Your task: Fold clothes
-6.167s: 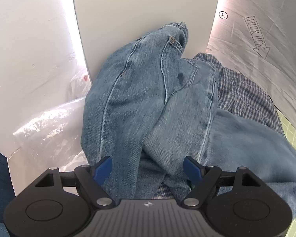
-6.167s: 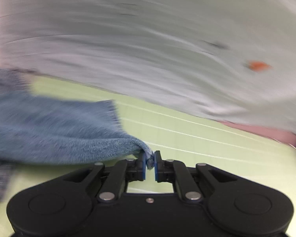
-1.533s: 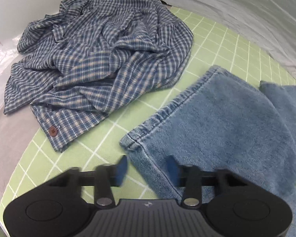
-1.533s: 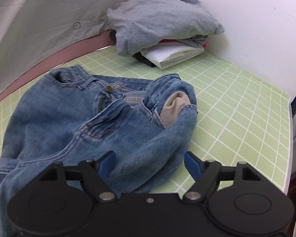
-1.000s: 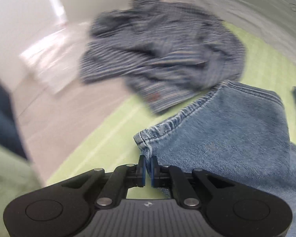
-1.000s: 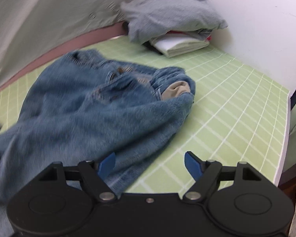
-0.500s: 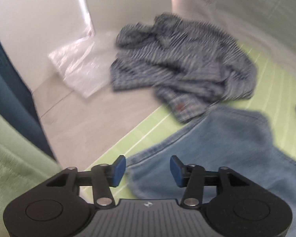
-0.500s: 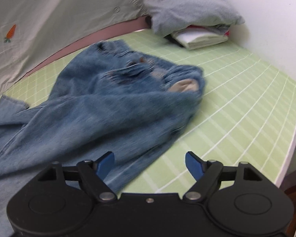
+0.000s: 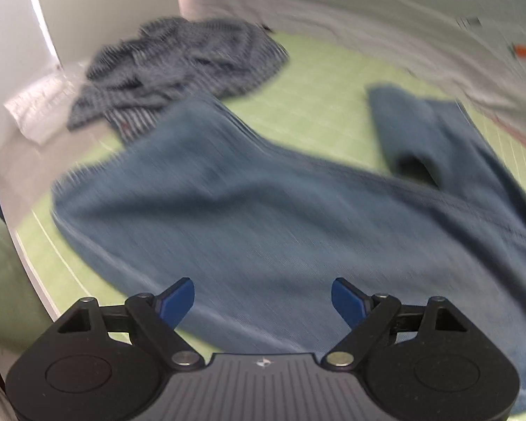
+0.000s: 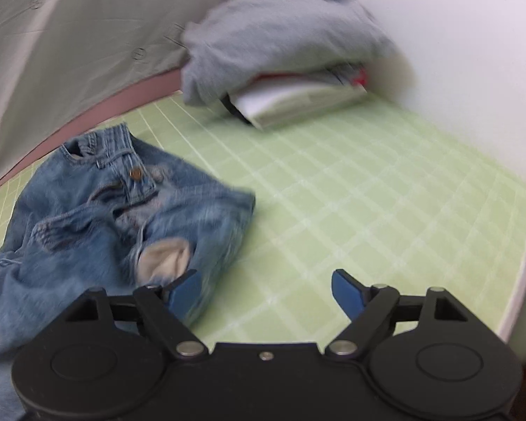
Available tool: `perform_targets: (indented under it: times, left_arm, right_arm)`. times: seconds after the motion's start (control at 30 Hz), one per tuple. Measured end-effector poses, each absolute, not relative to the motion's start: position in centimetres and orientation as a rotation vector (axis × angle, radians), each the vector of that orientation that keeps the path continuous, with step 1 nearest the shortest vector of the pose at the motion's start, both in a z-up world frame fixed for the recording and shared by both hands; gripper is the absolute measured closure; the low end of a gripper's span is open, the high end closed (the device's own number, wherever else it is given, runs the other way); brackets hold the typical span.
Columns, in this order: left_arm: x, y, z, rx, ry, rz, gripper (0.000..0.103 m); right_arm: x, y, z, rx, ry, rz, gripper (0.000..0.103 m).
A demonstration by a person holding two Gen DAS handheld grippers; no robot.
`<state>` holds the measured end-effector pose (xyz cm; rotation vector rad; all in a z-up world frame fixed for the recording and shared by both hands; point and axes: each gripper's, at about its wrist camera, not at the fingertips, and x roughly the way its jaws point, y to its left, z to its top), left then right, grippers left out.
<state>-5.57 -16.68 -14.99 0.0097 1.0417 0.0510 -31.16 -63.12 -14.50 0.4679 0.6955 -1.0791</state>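
Note:
Blue jeans (image 9: 263, 217) lie on the green grid mat (image 9: 319, 105). One leg stretches across the left wrist view and the other leg (image 9: 424, 133) lies apart at the right. My left gripper (image 9: 263, 301) hovers open above the near leg, holding nothing. In the right wrist view the rumpled waist of the jeans (image 10: 122, 203) shows its button and a pale pocket lining (image 10: 164, 256). My right gripper (image 10: 264, 291) is open with nothing in it, its left finger (image 10: 184, 289) over the waist's near edge.
A crumpled blue checked shirt (image 9: 179, 66) lies at the mat's far left, by a clear plastic bag (image 9: 38, 108). A stack of folded clothes topped by a grey garment (image 10: 284, 45) sits at the far right corner against the white wall. Grey fabric lines the back.
The left gripper, shut on the jeans' hem a second ago, let go and opened wide, then swung right over the leg. The right gripper stayed open and turned right toward the waist.

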Motion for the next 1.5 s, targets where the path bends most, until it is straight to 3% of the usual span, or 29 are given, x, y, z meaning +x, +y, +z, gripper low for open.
perform_targets:
  times: [0.23, 0.53, 0.77, 0.87, 0.93, 1.0, 1.13, 1.27, 1.33, 1.47, 1.5]
  left_arm:
    - [-6.5, -21.9, -17.0, 0.045, 1.122, 0.042, 0.015]
    - [-5.3, -25.9, -18.7, 0.083, 1.201, 0.052, 0.013]
    - [-4.9, -26.3, -19.2, 0.114, 1.227, 0.064, 0.001]
    - [-4.5, -26.1, -19.3, 0.110, 1.240, 0.059, 0.000]
    - [-4.4, -26.0, -19.4, 0.105, 1.242, 0.051, 0.000]
    - [-4.4, -26.0, -19.5, 0.098, 1.243, 0.042, 0.000]
    - [-4.4, -25.6, -19.7, 0.062, 1.249, 0.034, 0.000]
    - [-4.5, -25.6, -19.8, 0.054, 1.244, 0.029, 0.000]
    - [-4.4, -25.6, -19.9, 0.055, 1.243, 0.026, 0.000]
    - [-4.5, -25.7, -20.0, 0.056, 1.235, 0.022, 0.000]
    - [-4.6, -25.7, -20.0, 0.055, 1.231, 0.025, 0.000]
  right_arm:
    - [-27.6, -67.7, -13.1, 0.337, 0.677, -0.918, 0.023]
    - [-20.7, -68.2, -16.7, 0.300, 0.789, -0.623, 0.027]
    - [-22.4, -66.6, -18.9, 0.262, 0.863, -0.540, 0.026]
    - [-23.2, -66.4, -18.7, 0.275, 0.841, -0.532, 0.040]
    - [-23.1, -66.3, -18.4, 0.255, 0.834, -0.538, 0.068]
    - [-22.8, -66.0, -17.8, 0.192, 0.824, -0.559, 0.079]
    - [-23.9, -67.7, -14.2, 0.217, 0.667, -0.690, 0.083]
    - [-23.7, -70.1, -11.4, 0.282, 0.544, -0.722, 0.081]
    - [-22.4, -70.4, -12.0, 0.273, 0.579, -0.678, 0.052]
    - [-22.8, -70.3, -13.8, 0.329, 0.659, -0.736, 0.036]
    - [-23.9, -70.3, -14.1, 0.387, 0.642, -0.778, 0.027]
